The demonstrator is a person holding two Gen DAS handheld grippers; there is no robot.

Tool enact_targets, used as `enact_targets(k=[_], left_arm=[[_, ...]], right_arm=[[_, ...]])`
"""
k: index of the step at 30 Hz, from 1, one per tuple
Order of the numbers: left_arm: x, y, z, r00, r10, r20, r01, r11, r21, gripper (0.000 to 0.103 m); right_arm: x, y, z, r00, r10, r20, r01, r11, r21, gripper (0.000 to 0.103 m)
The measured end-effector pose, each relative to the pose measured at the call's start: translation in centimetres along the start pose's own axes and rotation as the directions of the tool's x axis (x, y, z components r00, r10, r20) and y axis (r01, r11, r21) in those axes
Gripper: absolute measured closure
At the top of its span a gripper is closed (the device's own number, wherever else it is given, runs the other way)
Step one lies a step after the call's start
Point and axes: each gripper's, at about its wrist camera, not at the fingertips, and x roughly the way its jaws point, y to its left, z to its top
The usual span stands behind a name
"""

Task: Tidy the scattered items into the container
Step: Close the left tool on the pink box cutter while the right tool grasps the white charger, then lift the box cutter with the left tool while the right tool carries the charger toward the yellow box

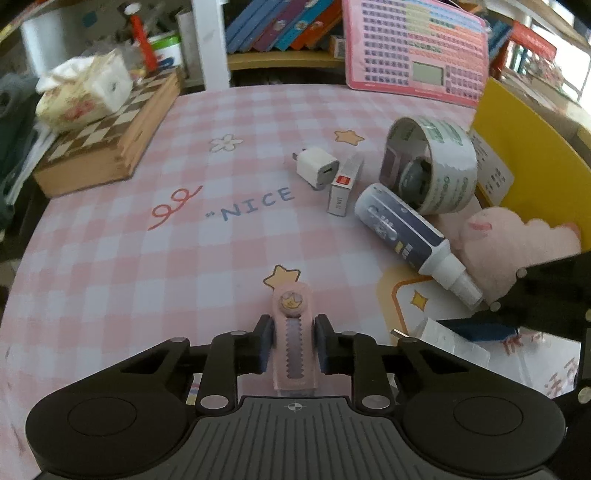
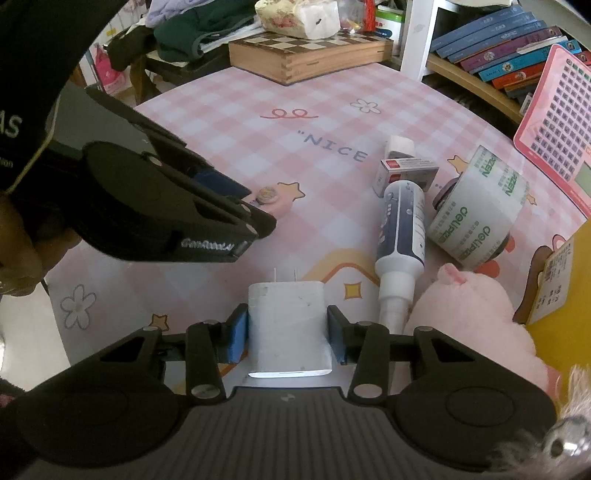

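Note:
My left gripper [image 1: 293,332] is shut on a pink box cutter [image 1: 291,295] that lies on the pink checked tablecloth; the right wrist view shows the cutter [image 2: 271,197] at its tips. My right gripper [image 2: 288,325] is shut on a white plug charger [image 2: 288,306], prongs pointing away. Ahead lie a small white charger [image 1: 317,171], a small red-and-white box [image 1: 343,184], a spray bottle [image 1: 410,236], a tape roll [image 1: 432,166] and a pink plush [image 1: 509,243]. The yellow container [image 1: 528,155] stands at the right edge, behind the plush.
A wooden chessboard box [image 1: 107,140] with a tissue pack [image 1: 81,92] on it sits at the table's far left. A pink toy keyboard [image 1: 417,48] leans against a bookshelf [image 1: 280,33] at the back. A person's dark sleeve [image 2: 22,110] fills the right wrist view's left side.

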Motion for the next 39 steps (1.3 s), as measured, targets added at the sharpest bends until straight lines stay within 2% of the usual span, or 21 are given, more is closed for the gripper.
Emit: enact_targets(k=[8, 21, 30, 39], left_arm=[[-2.8, 2.1, -0.1, 0.998, -0.054, 0.036, 0.059, 0.986, -0.157, 0.08], [-6.3, 1.9, -2.1, 0.996, -0.048, 0.07, 0.06, 0.981, -0.183, 0.08], [-9.3, 2.0, -3.7, 0.989, -0.091, 0.117, 0.117, 0.966, -0.232, 0.08], [-12.4, 1.9, -5.8, 0.976, -0.146, 0.161, 0.184, 0.951, -0.25, 0.08]], right_arm=[[-1.6, -0.5, 0.4, 0.999, 0.012, 0.046, -0.014, 0.999, 0.051, 0.061], [-4.0, 1.0, -0.4, 0.997, 0.016, 0.081, -0.021, 0.998, 0.064, 0.061], [-6.6, 1.3, -1.6, 0.994, 0.01, 0.105, -0.026, 0.989, 0.147, 0.061], [-9.1, 2.8, -3.3, 0.992, -0.043, 0.119, 0.016, 0.976, 0.216, 0.061]])
